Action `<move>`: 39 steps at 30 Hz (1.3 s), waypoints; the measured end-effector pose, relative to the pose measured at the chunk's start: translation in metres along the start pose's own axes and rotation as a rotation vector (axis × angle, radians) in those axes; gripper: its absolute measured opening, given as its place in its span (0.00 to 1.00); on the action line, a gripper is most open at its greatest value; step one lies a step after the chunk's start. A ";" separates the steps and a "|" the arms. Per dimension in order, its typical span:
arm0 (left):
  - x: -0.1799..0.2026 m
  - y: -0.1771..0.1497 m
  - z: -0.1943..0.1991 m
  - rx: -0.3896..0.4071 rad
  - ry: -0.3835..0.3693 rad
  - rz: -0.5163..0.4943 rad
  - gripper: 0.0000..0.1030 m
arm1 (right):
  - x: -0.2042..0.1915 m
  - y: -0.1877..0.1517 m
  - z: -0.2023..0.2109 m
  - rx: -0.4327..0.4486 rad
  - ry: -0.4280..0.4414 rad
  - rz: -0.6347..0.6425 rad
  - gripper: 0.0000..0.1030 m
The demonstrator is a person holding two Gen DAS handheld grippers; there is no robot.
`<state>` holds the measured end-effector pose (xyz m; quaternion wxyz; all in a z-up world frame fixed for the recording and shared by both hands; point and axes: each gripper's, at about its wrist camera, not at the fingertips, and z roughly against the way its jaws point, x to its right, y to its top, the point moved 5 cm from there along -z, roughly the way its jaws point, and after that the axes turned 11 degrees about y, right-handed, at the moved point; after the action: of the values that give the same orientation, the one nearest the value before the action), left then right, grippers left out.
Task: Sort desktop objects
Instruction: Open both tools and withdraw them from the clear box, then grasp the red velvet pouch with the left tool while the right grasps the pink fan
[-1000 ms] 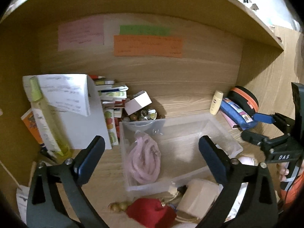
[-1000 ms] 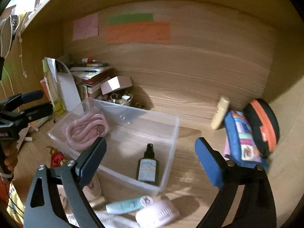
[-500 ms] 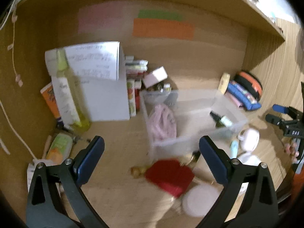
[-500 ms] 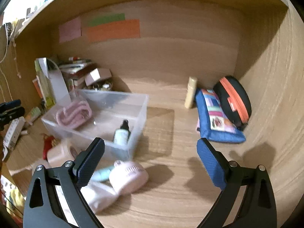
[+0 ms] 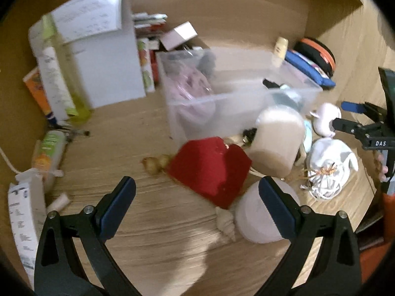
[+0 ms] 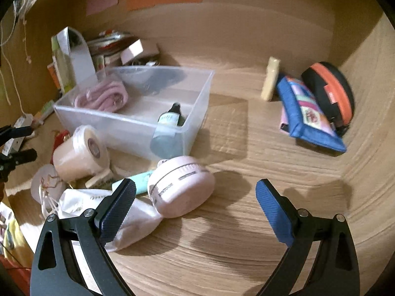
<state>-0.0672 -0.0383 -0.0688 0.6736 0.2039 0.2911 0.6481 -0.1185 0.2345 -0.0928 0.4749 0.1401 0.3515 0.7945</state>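
A clear plastic bin (image 5: 246, 108) (image 6: 197, 93) sits mid-desk and holds a pink coiled cable (image 6: 103, 97) and a small dark spray bottle (image 6: 170, 118). In front of it lie a red pouch (image 5: 209, 170), a cream tape roll (image 5: 279, 138) (image 6: 79, 153), a pink round device (image 6: 181, 188), a teal tube (image 6: 134, 181) and a white drawstring bag (image 5: 328, 170) (image 6: 98, 212). My left gripper (image 5: 197, 207) is open and empty, just short of the red pouch. My right gripper (image 6: 196, 208) is open and empty, its left finger (image 6: 118, 209) over the white bag.
Against the back wall stand a white booklet (image 5: 103, 49), a yellow-green bottle (image 5: 61, 83) and stacked books (image 5: 148, 24). A blue pencil case (image 6: 308, 113), an orange-black case (image 6: 330, 93) and a cream tube (image 6: 270, 79) lie at the right. A white box (image 5: 22, 219) sits far left.
Both grippers have pulled back from the bin and tilted down. The left view now holds the red pouch and tape roll close; the right view shows more bare desk.
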 end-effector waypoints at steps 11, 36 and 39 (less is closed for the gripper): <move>0.014 0.018 -0.029 -0.048 -0.030 -0.102 0.98 | -0.002 0.003 -0.028 -0.069 0.028 0.029 0.94; 0.024 0.017 -0.029 0.056 -0.047 -0.203 0.66 | -0.004 0.006 -0.021 -0.033 0.122 -0.004 0.61; 0.019 0.018 -0.021 0.074 -0.039 -0.178 0.64 | -0.006 0.008 -0.012 -0.016 0.113 0.004 0.61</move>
<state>-0.0945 -0.0201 -0.0755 0.7262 0.2145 0.3186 0.5702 -0.1275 0.2222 -0.0951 0.4536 0.0919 0.3713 0.8050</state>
